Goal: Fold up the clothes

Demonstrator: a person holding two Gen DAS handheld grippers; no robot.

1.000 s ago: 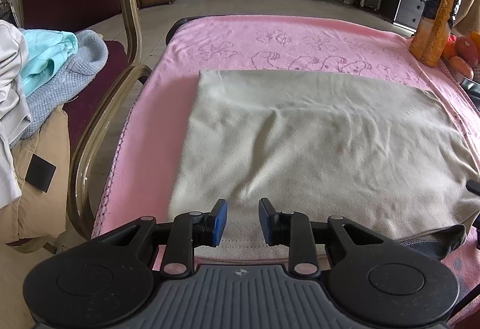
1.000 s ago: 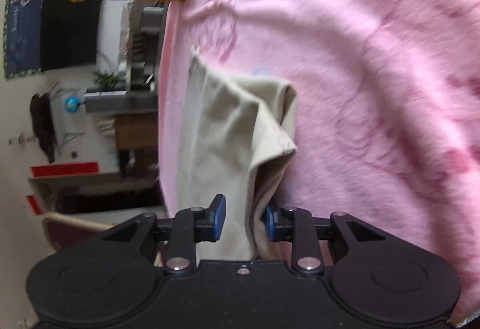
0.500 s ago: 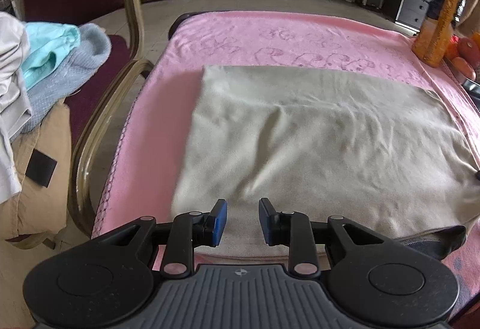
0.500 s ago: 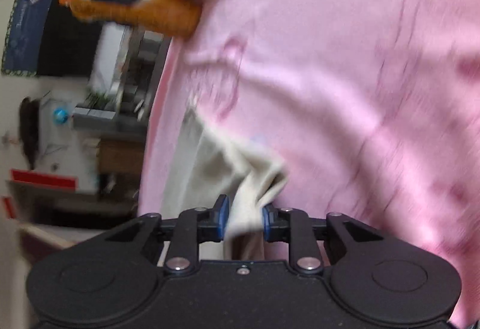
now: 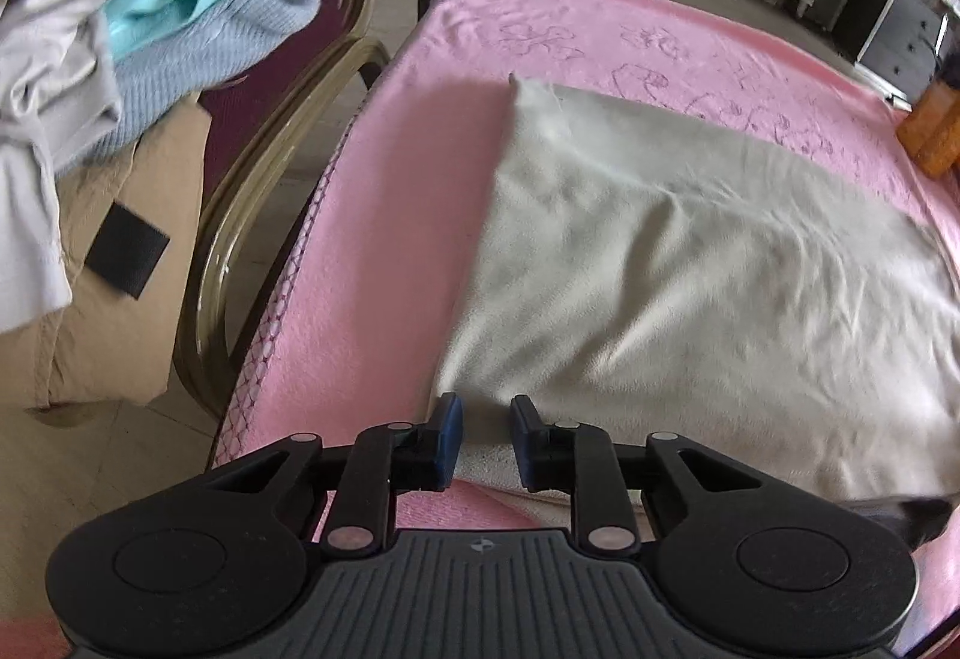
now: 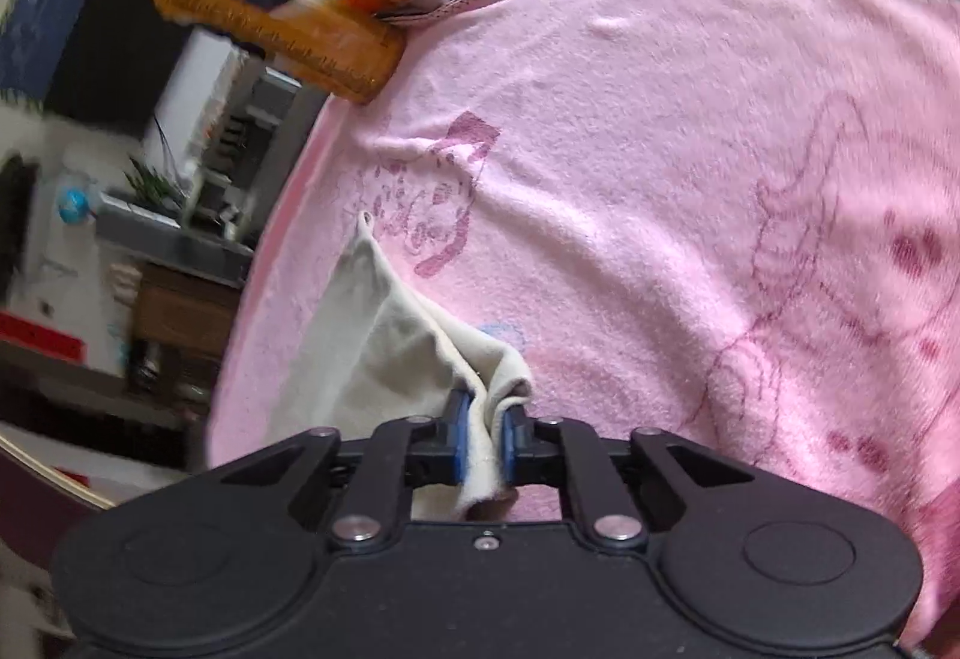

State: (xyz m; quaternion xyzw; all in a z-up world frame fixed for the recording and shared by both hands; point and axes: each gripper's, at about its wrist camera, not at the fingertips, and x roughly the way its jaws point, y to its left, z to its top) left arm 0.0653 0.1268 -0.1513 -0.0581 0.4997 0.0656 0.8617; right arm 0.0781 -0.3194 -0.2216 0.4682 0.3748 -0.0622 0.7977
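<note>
A beige garment (image 5: 690, 263) lies spread across a pink towel, folded into a broad, lightly creased rectangle, its near hem just ahead of the left gripper (image 5: 485, 437), whose jaws stand apart over that hem. At the other side, a bunched corner of the cloth (image 6: 414, 353) rises off the towel, pinched between the right gripper (image 6: 480, 440) pads.

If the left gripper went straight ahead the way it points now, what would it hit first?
Probably the beige cloth. The left gripper is open, its fingers at the cloth's near edge on the pink towel, so the cloth lies directly ahead. How high the gripper sits above it is unclear.
</note>
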